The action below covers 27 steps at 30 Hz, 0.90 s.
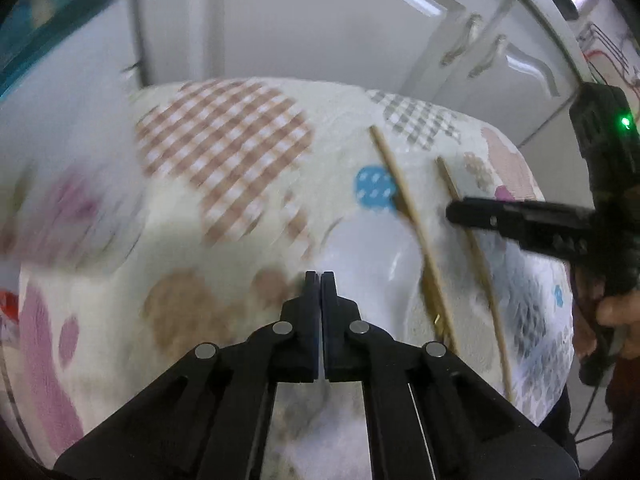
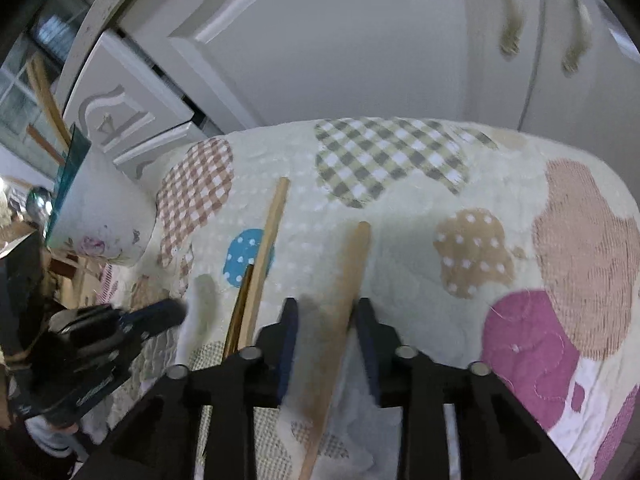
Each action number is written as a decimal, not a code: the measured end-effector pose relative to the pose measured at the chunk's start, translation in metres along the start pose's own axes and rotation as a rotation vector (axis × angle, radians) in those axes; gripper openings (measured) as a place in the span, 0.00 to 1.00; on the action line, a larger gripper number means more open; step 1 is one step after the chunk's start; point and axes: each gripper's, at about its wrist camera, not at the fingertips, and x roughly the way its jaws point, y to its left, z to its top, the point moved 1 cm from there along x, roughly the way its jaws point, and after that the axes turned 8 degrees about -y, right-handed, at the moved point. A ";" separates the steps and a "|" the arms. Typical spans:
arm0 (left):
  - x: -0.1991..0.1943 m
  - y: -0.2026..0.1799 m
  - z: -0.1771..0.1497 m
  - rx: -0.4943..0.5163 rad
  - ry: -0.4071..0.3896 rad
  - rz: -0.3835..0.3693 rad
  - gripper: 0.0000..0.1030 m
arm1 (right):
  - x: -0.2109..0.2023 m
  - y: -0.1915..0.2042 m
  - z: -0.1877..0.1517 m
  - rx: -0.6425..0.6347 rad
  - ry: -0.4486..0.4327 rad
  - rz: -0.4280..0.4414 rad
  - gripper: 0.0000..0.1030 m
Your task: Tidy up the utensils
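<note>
Two wooden chopsticks lie on a quilted patchwork cloth (image 2: 460,184). My right gripper (image 2: 327,308) straddles one chopstick (image 2: 358,256). The stick lies near the right finger with a gap on its other side, so the jaws stand open around it. The other chopstick (image 2: 272,224) lies to the left, with a thin gold-coloured utensil (image 2: 240,304) beside it. In the left wrist view both chopsticks (image 1: 404,200) (image 1: 486,292) run diagonally. The right gripper (image 1: 454,212) reaches over the farther one from the right. My left gripper (image 1: 321,276) is shut on nothing above the cloth, left of the chopsticks.
A white flowered cup (image 2: 100,216) at the cloth's left edge holds a teal item and wooden sticks. White cupboard doors (image 2: 340,60) stand behind the cloth. A blurred white patch (image 1: 368,248) lies by the chopsticks. A hand (image 1: 616,308) holds the right gripper.
</note>
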 end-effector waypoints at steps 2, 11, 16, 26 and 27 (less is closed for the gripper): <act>-0.009 0.004 -0.011 -0.031 0.003 -0.008 0.00 | 0.003 0.010 -0.001 -0.033 0.017 0.025 0.06; -0.018 0.012 -0.006 -0.113 -0.006 -0.092 0.40 | -0.010 0.007 -0.014 -0.065 0.030 0.015 0.05; 0.004 -0.005 0.018 -0.056 0.004 -0.080 0.40 | -0.018 -0.007 -0.011 -0.015 0.028 0.013 0.05; 0.019 -0.045 0.027 0.192 0.014 0.014 0.20 | -0.015 -0.003 0.001 0.005 0.032 0.039 0.21; 0.016 -0.042 0.024 0.196 0.013 0.007 0.17 | -0.015 -0.001 0.002 0.001 0.034 0.043 0.21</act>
